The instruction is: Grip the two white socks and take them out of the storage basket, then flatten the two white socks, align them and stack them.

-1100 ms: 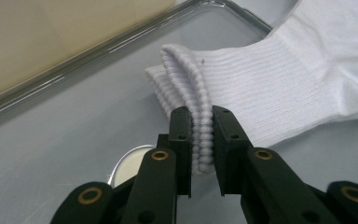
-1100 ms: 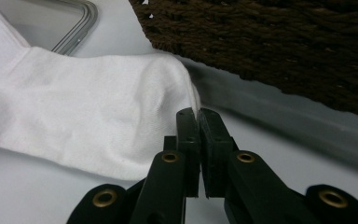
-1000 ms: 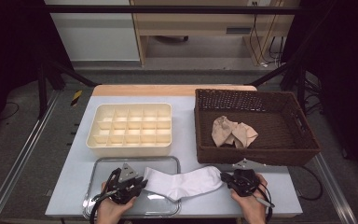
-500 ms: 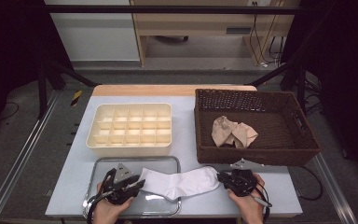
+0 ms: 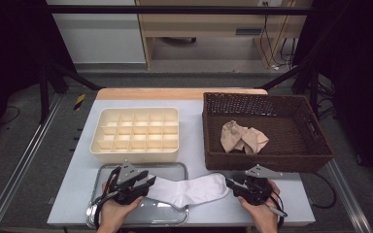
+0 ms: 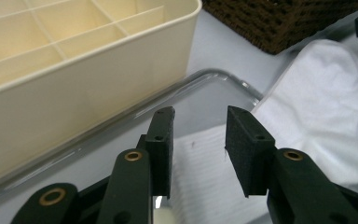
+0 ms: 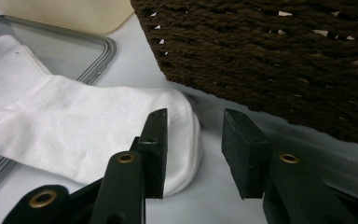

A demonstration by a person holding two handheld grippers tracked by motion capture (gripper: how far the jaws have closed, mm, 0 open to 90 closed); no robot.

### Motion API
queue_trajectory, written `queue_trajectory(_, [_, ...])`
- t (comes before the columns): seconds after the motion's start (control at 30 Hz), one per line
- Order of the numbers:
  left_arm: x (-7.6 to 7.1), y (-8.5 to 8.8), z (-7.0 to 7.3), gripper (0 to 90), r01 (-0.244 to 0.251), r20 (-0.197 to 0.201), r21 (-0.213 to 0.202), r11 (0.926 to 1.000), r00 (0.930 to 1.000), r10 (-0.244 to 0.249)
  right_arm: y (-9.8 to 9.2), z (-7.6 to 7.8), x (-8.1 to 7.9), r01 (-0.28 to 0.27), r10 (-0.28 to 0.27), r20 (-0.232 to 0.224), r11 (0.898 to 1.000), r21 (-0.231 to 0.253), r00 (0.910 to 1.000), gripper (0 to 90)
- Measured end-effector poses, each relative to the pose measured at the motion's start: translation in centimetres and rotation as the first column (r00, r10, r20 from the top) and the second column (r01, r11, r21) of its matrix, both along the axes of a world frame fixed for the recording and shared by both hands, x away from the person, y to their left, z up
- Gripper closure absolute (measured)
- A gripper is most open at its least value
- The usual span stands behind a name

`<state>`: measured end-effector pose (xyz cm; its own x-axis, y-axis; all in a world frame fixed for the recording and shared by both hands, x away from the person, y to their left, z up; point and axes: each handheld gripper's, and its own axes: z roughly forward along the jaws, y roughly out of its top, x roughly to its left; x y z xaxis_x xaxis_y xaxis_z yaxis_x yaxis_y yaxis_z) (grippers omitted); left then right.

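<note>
Two grippers, white sock, no readable labels, seemingly unbranded

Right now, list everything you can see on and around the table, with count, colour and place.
sock: one, white, laid flat at the near edge, one end on the tray, the other on the table.
tray: one, metal with a silver rim, near left.
divided box: one, cream, many empty compartments, behind the tray.
basket: one, dark brown wicker, right side.
cloth: one crumpled beige piece, inside the basket.
table: one, pale grey top with a wooden strip along the far edge.
left gripper: one, black, fingers open over the sock's end on the tray; they have just been opening.
right gripper: one, black, fingers open at the sock's other end, just opened too.
hands: two, at the near edge, one holding each gripper.
</note>
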<state>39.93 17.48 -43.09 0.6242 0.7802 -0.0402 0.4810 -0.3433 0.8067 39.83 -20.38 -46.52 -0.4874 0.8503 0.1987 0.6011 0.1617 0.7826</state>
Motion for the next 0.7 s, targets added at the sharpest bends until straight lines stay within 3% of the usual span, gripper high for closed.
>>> queue_trajectory(0.23, [0.4, -2.5, 0.4, 65.0, 0.030, 0.016, -0.010, 0.9995, 0.9994, -0.029, -0.4, 0.0, -0.2, 0.006, -0.006, 0.004, 1.000, 0.004, 1.0000, 59.6])
queue_trajectory(0.4, [0.6, -5.2, 0.0, 69.0, 0.078, 0.011, 0.006, 0.9969, 0.9969, -0.078, -0.5, 0.1, -0.2, 0.008, -0.008, 0.003, 1.000, 0.000, 1.0000, 58.3])
queue_trajectory(0.7, [0.3, -7.1, -0.9, 80.9, 0.128, -0.006, 0.027, 0.9914, 0.9917, -0.128, -0.2, 0.0, -0.3, 0.005, -0.005, 0.002, 1.000, 0.001, 1.0000, 58.0])
